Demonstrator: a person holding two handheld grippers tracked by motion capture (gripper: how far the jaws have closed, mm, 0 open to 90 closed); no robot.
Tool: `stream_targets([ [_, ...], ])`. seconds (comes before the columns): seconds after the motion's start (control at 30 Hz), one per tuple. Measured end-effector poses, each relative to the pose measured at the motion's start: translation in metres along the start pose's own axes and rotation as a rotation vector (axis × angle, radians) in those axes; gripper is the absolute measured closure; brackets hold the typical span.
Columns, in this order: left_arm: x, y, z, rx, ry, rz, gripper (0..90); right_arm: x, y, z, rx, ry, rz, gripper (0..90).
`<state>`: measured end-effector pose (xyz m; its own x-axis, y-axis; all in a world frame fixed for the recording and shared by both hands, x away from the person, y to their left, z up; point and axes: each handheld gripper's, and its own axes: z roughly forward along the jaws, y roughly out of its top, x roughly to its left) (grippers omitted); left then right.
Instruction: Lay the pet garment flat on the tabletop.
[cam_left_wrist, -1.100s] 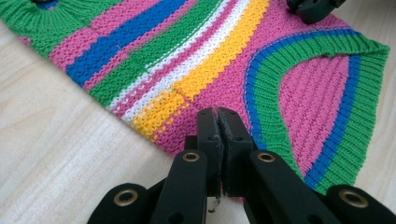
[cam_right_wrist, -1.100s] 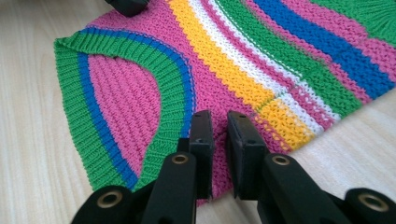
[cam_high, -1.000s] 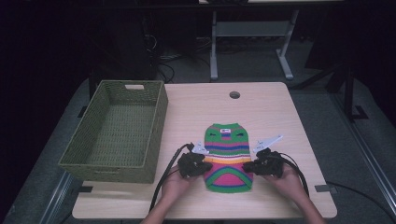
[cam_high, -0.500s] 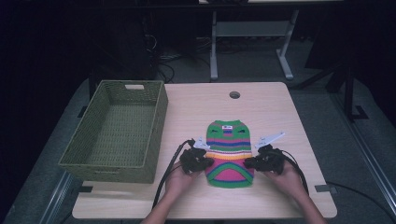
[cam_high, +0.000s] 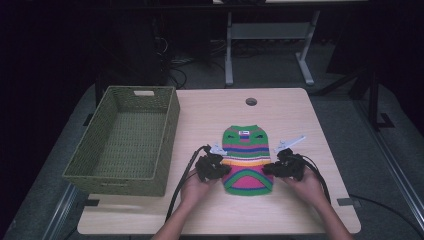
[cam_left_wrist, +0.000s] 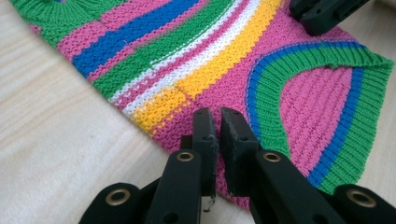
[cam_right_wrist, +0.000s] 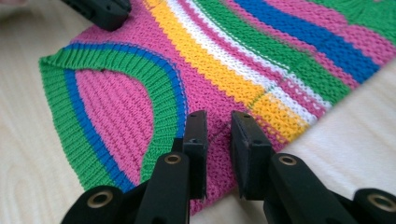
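A small knitted sweater (cam_high: 247, 150) striped in pink, green, blue, yellow and white lies flat on the light wooden table (cam_high: 210, 110). My left gripper (cam_high: 226, 170) sits at the sweater's left edge near the hem. In the left gripper view its jaws (cam_left_wrist: 217, 114) have just been opening; a narrow gap stands over the pink knit (cam_left_wrist: 224, 79), with nothing pinched. My right gripper (cam_high: 268, 169) sits at the right edge. Its jaws (cam_right_wrist: 219, 117) are a little apart above the pink knit (cam_right_wrist: 205, 88), pads off the fabric. Each gripper view also catches the other gripper's tip at the top.
A green woven basket (cam_high: 172, 120) stands on the table's left side, with nothing in it that I can see. A round cable hole (cam_high: 251, 101) lies at the far middle of the table. Cables trail from both grippers toward the near edge.
Both grippers and the sweater have shifted a little away from the person. The jaws of both have parted slightly.
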<state>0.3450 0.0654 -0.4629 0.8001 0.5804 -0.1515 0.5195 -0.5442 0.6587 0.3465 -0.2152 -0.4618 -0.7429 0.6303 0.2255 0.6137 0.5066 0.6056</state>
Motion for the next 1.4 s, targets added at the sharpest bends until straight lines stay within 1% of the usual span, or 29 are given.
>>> stream_targets([
  [0.13,0.002,0.006,0.003,0.006,0.015,0.003,83.2,-0.006,0.0,0.0,-0.022,-0.002,0.023,75.8],
  [0.2,0.004,0.006,0.005,-0.006,0.019,-0.001,82.8,-0.009,0.0,0.0,-0.029,-0.003,0.028,75.8],
  [0.27,0.005,0.006,0.006,-0.015,0.017,-0.013,82.9,-0.01,0.0,0.001,-0.037,-0.003,0.039,75.8],
  [0.33,0.006,0.006,0.006,-0.019,0.02,-0.013,82.8,-0.012,-0.001,0.001,-0.044,-0.003,0.041,75.7],
  [0.63,0.005,0.006,0.006,-0.016,0.018,-0.005,79.3,-0.011,-0.001,0.001,-0.049,-0.002,0.049,73.5],
  [0.73,0.005,0.006,0.006,-0.02,0.017,-0.014,78.0,-0.01,-0.001,0.001,-0.05,-0.004,0.051,71.9],
  [0.9,0.006,0.006,0.005,-0.024,0.021,-0.014,72.5,-0.011,-0.001,0.001,-0.05,0.015,0.053,65.8],
  [0.97,0.005,0.006,0.003,-0.031,0.037,-0.008,70.3,-0.012,-0.001,-0.001,-0.068,0.024,0.067,64.6],
  [1.03,0.005,0.007,0.001,-0.036,0.035,-0.004,68.0,-0.011,-0.001,-0.005,-0.103,0.029,0.076,63.9],
  [1.07,0.005,0.007,0.0,-0.036,0.035,-0.009,66.7,-0.011,0.0,-0.006,-0.118,0.028,0.071,63.5],
  [1.1,0.005,0.007,0.0,-0.041,0.036,-0.013,65.5,-0.01,0.001,-0.008,-0.12,0.022,0.068,62.9],
  [1.17,0.006,0.007,-0.001,-0.047,0.032,-0.019,64.5,-0.009,0.001,-0.008,-0.114,0.011,0.058,61.6],
  [1.23,0.006,0.007,-0.002,-0.051,0.024,-0.027,63.5,-0.01,0.001,-0.008,-0.103,0.011,0.061,60.4],
  [1.3,0.005,0.007,-0.003,-0.051,0.023,-0.028,61.6,-0.01,0.0,-0.008,-0.098,0.016,0.072,57.4],
  [1.33,0.005,0.007,-0.003,-0.05,0.027,-0.027,59.9,-0.011,-0.001,-0.008,-0.094,0.026,0.069,55.0],
  [1.4,0.004,0.007,-0.004,-0.046,0.03,-0.033,54.9,-0.009,-0.001,-0.008,-0.083,0.022,0.068,54.2],
])
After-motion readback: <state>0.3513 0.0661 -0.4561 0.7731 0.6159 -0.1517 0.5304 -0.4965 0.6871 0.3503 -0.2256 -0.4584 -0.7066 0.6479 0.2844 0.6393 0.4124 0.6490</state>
